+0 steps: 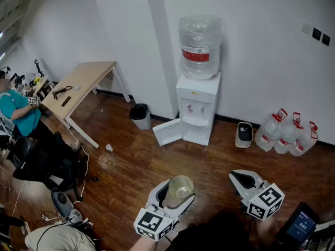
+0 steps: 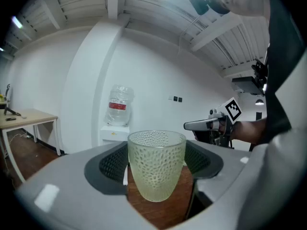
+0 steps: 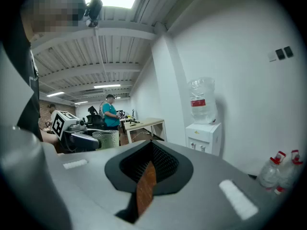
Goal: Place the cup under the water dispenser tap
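A pale, dimpled glass cup [image 1: 181,185] stands upright between the jaws of my left gripper [image 1: 177,191], which is shut on it, low in the head view. In the left gripper view the cup [image 2: 156,164] fills the middle and the white water dispenser [image 2: 114,128] stands far off by the wall. The dispenser [image 1: 198,106] carries a big bottle [image 1: 200,46], and its taps [image 1: 194,107] sit above a recess. My right gripper [image 1: 238,175] hangs to the right of the cup, shut on nothing. From the right gripper [image 3: 152,145] view the dispenser [image 3: 204,134] is ahead on the right.
The dispenser's lower door [image 1: 168,132] stands open to the left. A black bin [image 1: 140,115] and a wooden desk [image 1: 78,85] are to the left, with three water jugs [image 1: 287,135] by the right wall. A person in teal [image 1: 18,111] sits at far left beside a chair.
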A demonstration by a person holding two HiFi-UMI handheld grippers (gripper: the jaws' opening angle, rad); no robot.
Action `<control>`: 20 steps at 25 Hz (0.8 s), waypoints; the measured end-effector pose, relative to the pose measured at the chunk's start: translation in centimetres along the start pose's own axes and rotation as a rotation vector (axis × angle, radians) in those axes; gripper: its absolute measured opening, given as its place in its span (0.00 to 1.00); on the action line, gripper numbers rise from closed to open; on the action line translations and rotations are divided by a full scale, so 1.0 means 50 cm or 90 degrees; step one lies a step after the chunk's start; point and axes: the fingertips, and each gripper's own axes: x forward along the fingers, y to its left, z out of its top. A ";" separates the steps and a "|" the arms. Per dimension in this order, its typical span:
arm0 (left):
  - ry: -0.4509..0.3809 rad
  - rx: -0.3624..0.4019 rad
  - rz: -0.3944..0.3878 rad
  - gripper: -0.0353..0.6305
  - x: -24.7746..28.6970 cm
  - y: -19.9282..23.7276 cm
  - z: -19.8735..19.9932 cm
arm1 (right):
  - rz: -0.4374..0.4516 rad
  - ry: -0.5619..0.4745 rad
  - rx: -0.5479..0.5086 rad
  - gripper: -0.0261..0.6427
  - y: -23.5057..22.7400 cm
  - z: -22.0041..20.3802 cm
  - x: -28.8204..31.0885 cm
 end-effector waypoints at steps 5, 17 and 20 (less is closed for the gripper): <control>0.006 -0.005 -0.005 0.60 0.052 0.069 0.000 | -0.005 0.013 0.005 0.04 -0.044 -0.001 0.063; 0.022 0.020 -0.002 0.60 0.279 0.213 0.066 | 0.040 -0.007 0.022 0.04 -0.258 0.081 0.241; 0.026 0.002 -0.008 0.60 0.358 0.251 0.077 | 0.045 -0.010 0.023 0.04 -0.324 0.103 0.281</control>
